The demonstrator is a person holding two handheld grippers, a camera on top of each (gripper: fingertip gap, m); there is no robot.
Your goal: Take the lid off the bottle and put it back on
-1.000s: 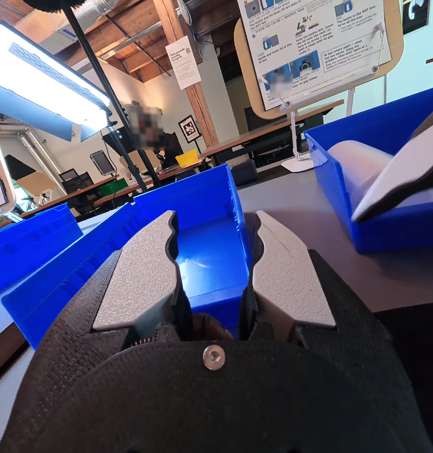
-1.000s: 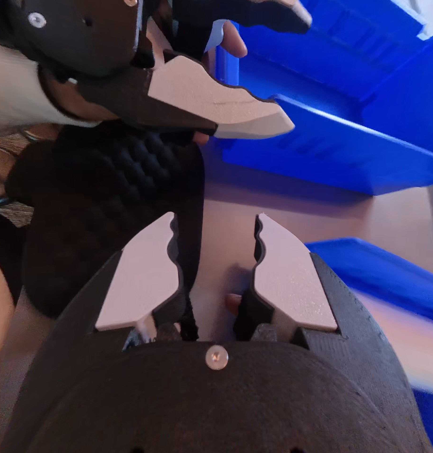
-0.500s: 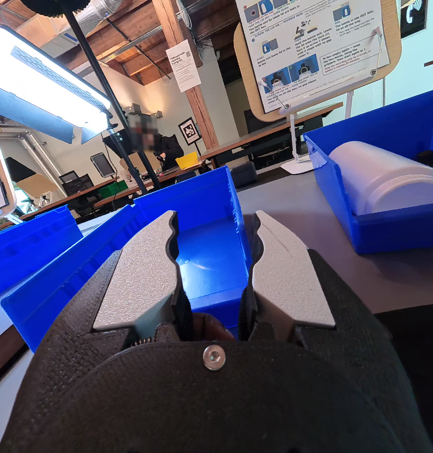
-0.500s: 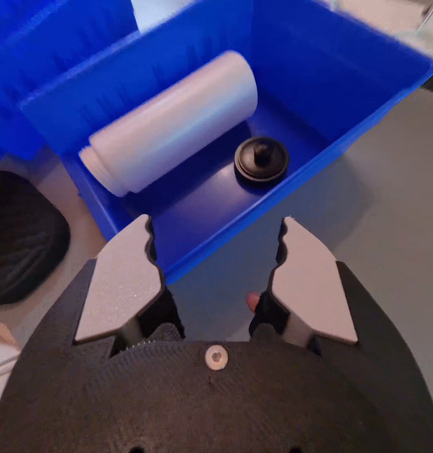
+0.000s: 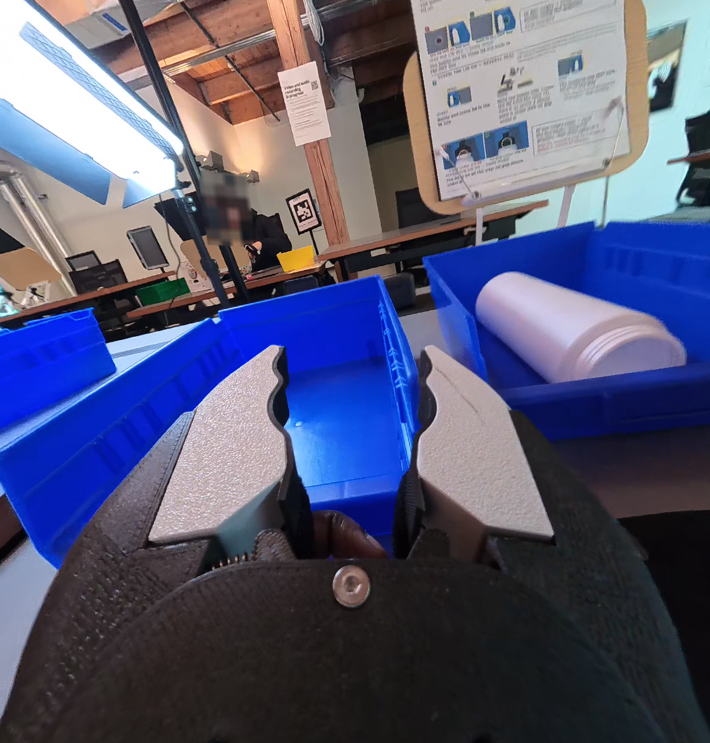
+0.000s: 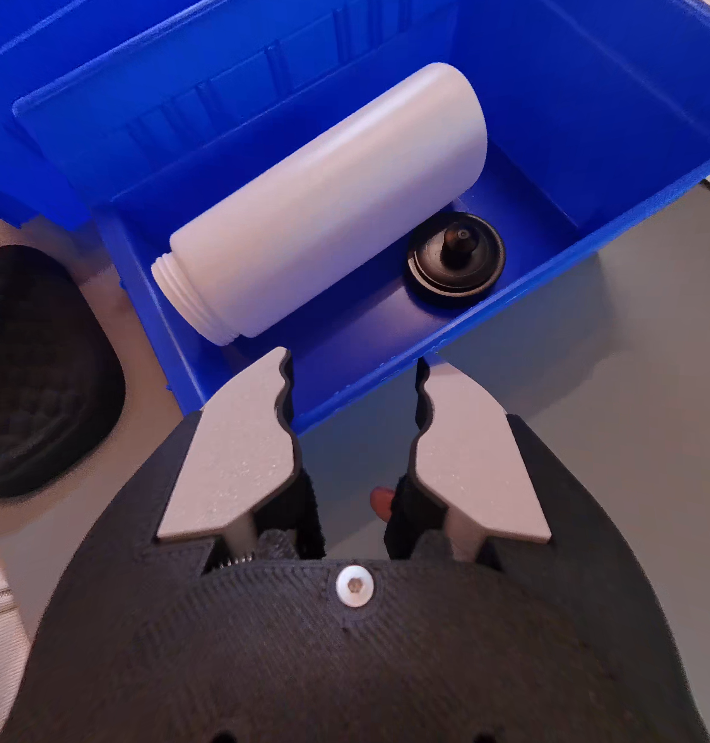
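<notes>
A white bottle [image 6: 325, 201] lies on its side in a blue bin [image 6: 506, 317], its open threaded neck toward the near left. A black lid [image 6: 455, 257] with a spout lies flat beside it on the bin floor. My right gripper [image 6: 353, 358] is open and empty, above the bin's near rim. My left gripper [image 5: 352, 354] is open and empty, over a second, empty blue bin [image 5: 345, 422]. The bottle [image 5: 566, 325] and its bin [image 5: 606, 402] show to the right in the left wrist view; the lid is hidden there.
A third blue bin [image 5: 43, 362] sits at the far left. An instruction board on a stand [image 5: 522, 100] is behind the bins. A black pad [image 6: 43, 370] lies on the grey table [image 6: 606, 362] left of the bottle's bin. A light panel [image 5: 76, 116] hangs upper left.
My right gripper swung from facing the left gripper to over the bottle's bin, then moved closer and narrowed a little. My left gripper rose slightly and turned right.
</notes>
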